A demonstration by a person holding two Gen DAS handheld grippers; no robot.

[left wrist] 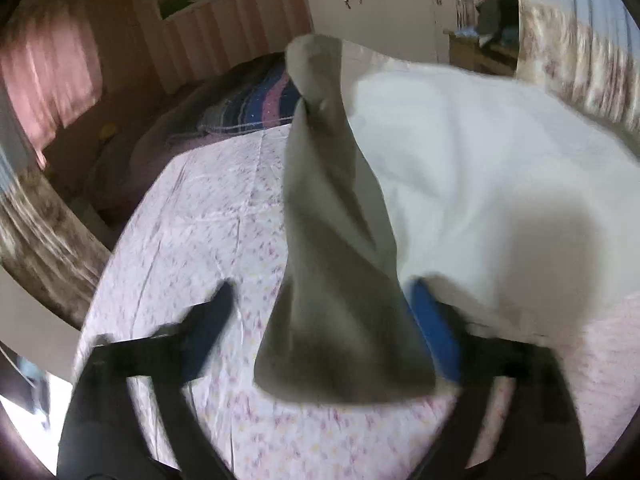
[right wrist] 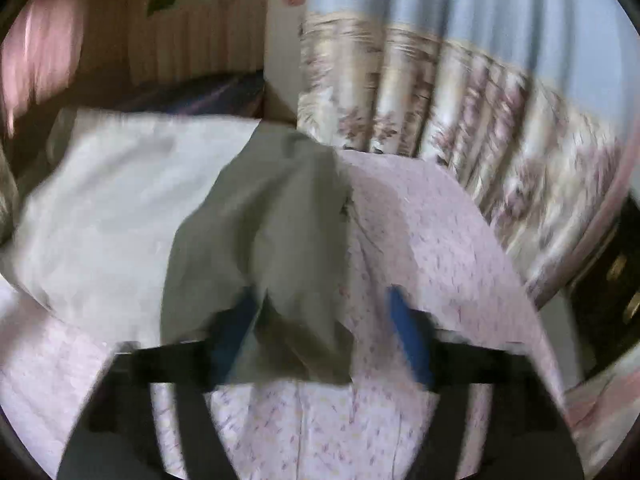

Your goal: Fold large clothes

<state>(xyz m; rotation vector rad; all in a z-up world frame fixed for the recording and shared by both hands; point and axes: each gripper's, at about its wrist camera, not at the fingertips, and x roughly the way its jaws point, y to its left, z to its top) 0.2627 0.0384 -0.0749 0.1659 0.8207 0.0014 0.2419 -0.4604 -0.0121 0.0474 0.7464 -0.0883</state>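
Handling a limp white garment across a bed

Judging by how it drapes, I take the white garment (left wrist: 460,152) to be light, soft and wholly without stiffness; it lies spread over the flowered bedsheet (left wrist: 192,240), bulging and creased rather than flat, and nothing about it looks fragile or slippery; I expect it to sag from whatever point I lift and to drag its own slack behind it; the sensible holds are the hems and corners, pinched through both layers, not the loose middle.

Two grippers, one garment, one bed: that is my count; the curtains I see are too blurred to number surely.

My left gripper (left wrist: 324,304) stands wide open; a greyish fold of the garment hangs down between its fingers, brushing close to the blue pad on the right-hand finger (left wrist: 432,332), but neither pad presses on it, so I read it as loose cloth, not a grip.

My right gripper (right wrist: 320,312) is also well open; a grey-shaded corner of the garment (right wrist: 264,232) droops between its fingers, lying against the blue pad of the left-hand finger (right wrist: 234,328); whether it clings there I cannot tell through the blur; the other pad (right wrist: 408,332) is clear of cloth, over bare bedsheet (right wrist: 420,220).
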